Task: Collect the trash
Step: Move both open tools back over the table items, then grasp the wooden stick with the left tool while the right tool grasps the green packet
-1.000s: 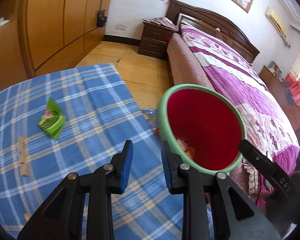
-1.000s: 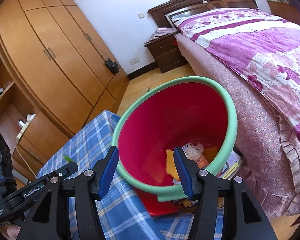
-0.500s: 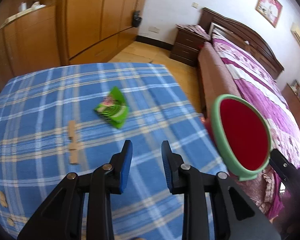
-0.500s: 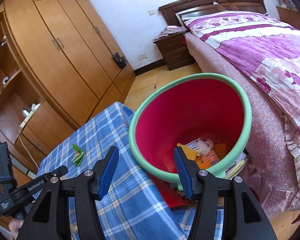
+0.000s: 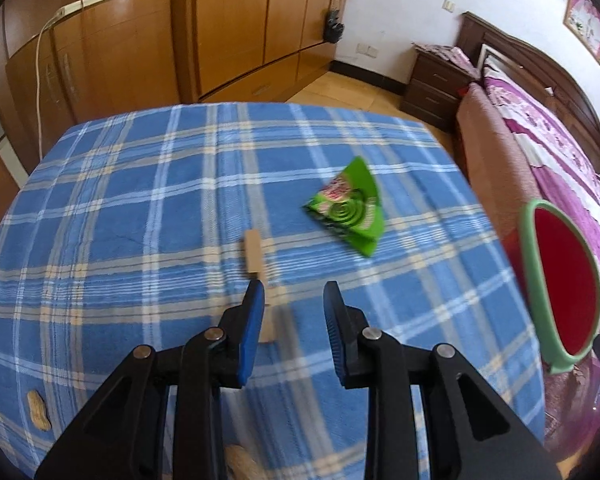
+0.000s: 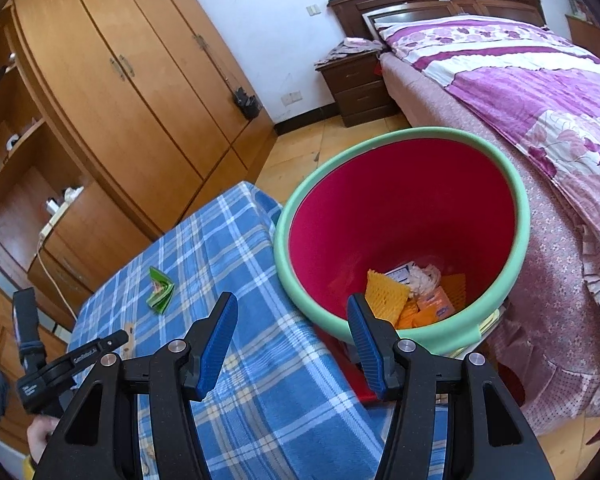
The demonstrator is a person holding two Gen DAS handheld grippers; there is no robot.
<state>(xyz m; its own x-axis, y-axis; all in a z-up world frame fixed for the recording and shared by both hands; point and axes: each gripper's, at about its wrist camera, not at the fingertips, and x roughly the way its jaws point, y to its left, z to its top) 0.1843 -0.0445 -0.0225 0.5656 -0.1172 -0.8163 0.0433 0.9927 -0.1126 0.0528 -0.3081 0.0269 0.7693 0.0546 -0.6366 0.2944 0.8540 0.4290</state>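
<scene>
While your left gripper [image 5: 294, 300] hangs with jaws apart and holding nothing over the table [image 5: 120, 208], the green wrapper [image 5: 350, 210] lies just beyond it. Your right gripper [image 6: 294, 320], jaws wide, hovers beside the bin [image 6: 400, 216].

White lettering runs along the black arm of the left gripper [image 6: 74, 360] in the right wrist view, too blurred to read; the green wrapper's [image 5: 350, 210] print is unreadable too.

Wooden wardrobe [image 6: 140, 80], white wall [image 6: 268, 8], purple-quilted bed [image 6: 520, 92], dark nightstand [image 6: 360, 88]
</scene>
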